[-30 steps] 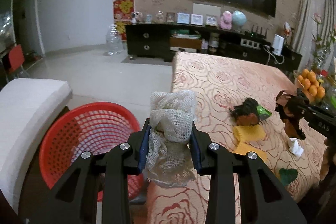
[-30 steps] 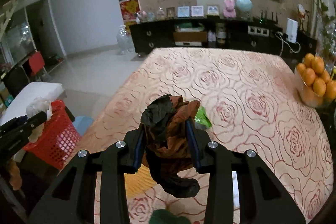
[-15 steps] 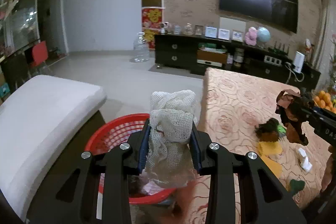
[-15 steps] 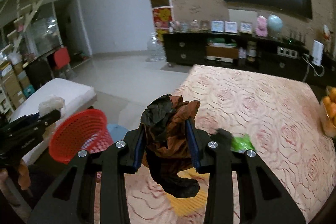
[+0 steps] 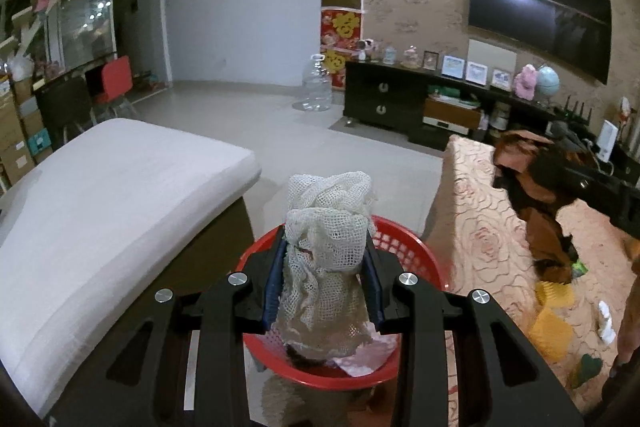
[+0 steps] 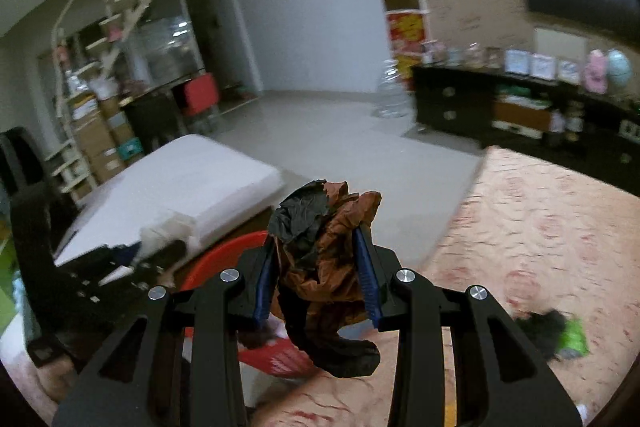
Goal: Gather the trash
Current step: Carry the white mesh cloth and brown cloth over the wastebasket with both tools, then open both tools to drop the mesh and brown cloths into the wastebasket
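Here, the left gripper (image 5: 325, 273) is clamped on a wad of white mesh netting (image 5: 326, 227), its blue-padded fingers (image 5: 275, 277) pressing the netting from both sides. It hangs directly above the red basket (image 5: 420, 259), which sits on the floor with pinkish scraps already inside — the netting's loose lower end dangles over the basket's opening. To the left of the basket is a low white cushioned bench (image 5: 120, 211); to the right of the basket is a table with a rose-patterned cloth (image 5: 480, 227). The right gripper (image 6: 316, 275) is closed around a crumpled brown-and-black wrapper (image 6: 324, 267), held in the air to the right of the basket and above the table's near edge; seen from the left wrist, that wrapper (image 5: 536, 195) hangs over the cloth. More litter lies on the table beyond the basket — yellow pieces (image 5: 550, 323), a white scrap (image 5: 606, 323), a green bit (image 5: 586, 369) and a dark clump with a green wrapper (image 6: 560, 337). The right wrist view is motion-blurred.
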